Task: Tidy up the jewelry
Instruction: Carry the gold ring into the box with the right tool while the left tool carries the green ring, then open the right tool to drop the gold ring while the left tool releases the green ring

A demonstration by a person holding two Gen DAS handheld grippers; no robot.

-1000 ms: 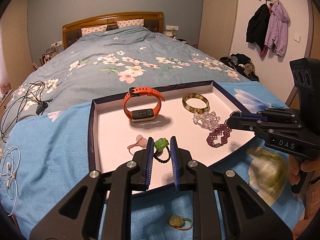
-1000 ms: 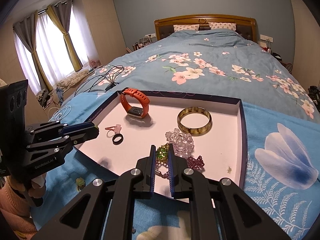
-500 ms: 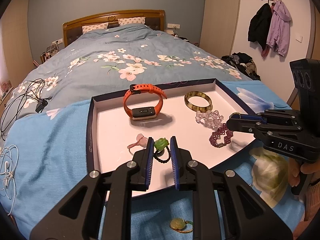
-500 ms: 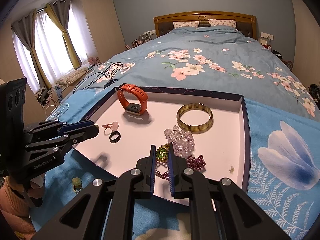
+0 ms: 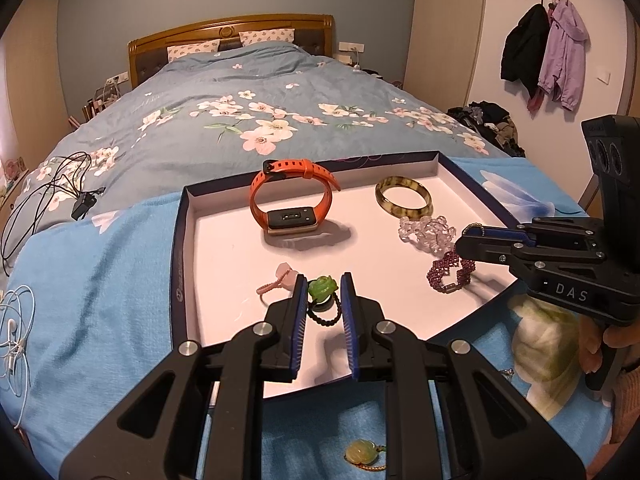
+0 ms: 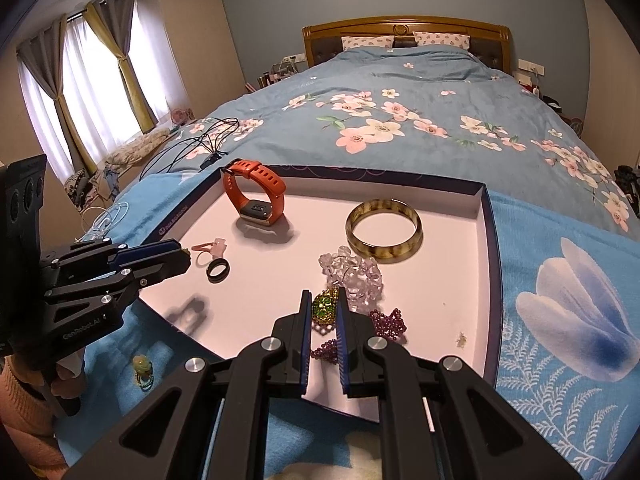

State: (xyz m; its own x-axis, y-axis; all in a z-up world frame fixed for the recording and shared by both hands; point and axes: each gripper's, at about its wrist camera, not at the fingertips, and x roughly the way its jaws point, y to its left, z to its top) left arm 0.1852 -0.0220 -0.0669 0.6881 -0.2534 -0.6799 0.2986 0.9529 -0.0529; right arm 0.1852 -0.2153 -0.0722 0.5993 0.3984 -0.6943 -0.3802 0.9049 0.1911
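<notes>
Left gripper (image 5: 324, 300) of matte black plastic with ribbed blue pads, jaws narrow and clamped on a green carved rose charm (image 5: 322, 286) with a black beaded loop hanging under it, held just above the near part of the tray (image 5: 182, 240); right gripper (image 6: 324, 312) of the same make, jaws nearly closed and pinching a green and gold ornament (image 6: 325, 307), faceted and glittering, over the tray's near right part. Shallow rectangular tray with dark blue walls and smooth pale pink floor, lying on a soft blue blanket (image 5: 100, 280) with large flower print. Inside: orange rubber watch (image 5: 290, 204) standing on its flat dark face, strap ridged and looped; glossy round bangle (image 6: 384, 230), mottled brown and yellow, lying flat; heap of clear crystal beads (image 6: 354, 272), knobby, just beside the right pads; woven purple bead bracelet (image 5: 450, 274), partly under the right gripper; plain black ring (image 6: 218, 270) lying flat; small pink ring (image 5: 280, 280) with a soft-looking ornament near it. Outside the tray, on the blanket near the front edge, yellowish carved pendant (image 5: 360, 454), smooth and waxy, on a thin cord. White earphone wires (image 5: 16, 332) tangled at the far left.
</notes>
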